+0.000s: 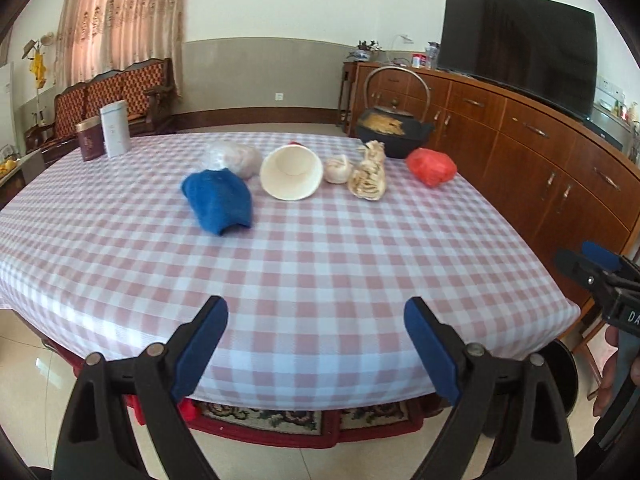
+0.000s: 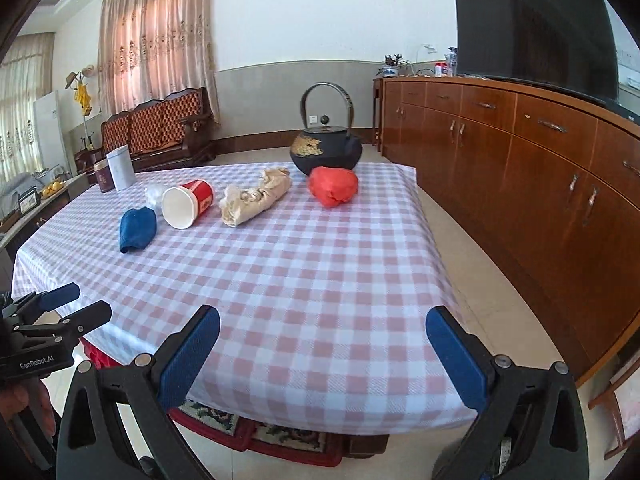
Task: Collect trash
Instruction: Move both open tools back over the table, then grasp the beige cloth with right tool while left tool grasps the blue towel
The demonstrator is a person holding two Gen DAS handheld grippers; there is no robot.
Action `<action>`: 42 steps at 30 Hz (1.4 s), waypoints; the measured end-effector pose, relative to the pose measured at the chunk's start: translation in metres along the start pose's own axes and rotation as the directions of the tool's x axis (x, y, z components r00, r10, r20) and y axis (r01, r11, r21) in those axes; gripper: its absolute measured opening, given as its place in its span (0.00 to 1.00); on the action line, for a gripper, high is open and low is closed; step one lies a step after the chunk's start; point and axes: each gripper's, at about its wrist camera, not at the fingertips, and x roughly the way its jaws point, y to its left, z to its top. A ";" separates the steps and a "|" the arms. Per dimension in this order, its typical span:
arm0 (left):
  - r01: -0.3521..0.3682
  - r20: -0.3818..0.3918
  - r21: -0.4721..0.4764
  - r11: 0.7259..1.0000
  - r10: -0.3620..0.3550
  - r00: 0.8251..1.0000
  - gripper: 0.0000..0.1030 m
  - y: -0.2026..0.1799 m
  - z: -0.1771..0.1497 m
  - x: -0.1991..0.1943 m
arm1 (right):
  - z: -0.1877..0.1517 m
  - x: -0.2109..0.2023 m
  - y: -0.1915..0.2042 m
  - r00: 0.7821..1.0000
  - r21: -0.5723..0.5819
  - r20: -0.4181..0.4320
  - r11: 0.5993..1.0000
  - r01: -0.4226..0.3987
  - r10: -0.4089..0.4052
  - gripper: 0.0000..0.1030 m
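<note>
My left gripper (image 1: pixel 316 344) was wide open and held nothing; my right gripper (image 2: pixel 322 356) was the same. Both hung at the near edge of the table (image 1: pixel 320 264), level, with fingers pointing to the far side. All the trash lay well apart from them, in a row across the far half: blue wad (image 1: pixel 218 202), cup (image 1: pixel 291 174) on its side with its mouth to me, crumpled paper (image 2: pixel 256 198), red wad (image 2: pixel 333 186). The paper's long axis ran from near-left to far-right. I judged the left nearer to the blue wad and the right nearer to the red wad.
</note>
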 end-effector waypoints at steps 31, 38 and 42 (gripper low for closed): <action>-0.100 -0.137 -0.042 0.994 0.094 0.986 0.76 0.081 0.091 0.143 | 0.107 0.238 0.076 0.952 -0.007 -0.298 0.997 -0.072 0.066 0.83; -0.081 -0.171 -0.063 0.995 0.070 0.983 0.46 0.084 0.091 0.150 | 0.102 0.254 0.083 0.942 -0.038 -0.326 0.994 -0.100 0.082 0.42; -0.065 -0.126 -0.081 0.995 0.055 0.991 0.39 0.086 0.091 0.139 | 0.102 0.245 0.085 0.945 -0.046 -0.307 0.991 -0.128 0.108 0.12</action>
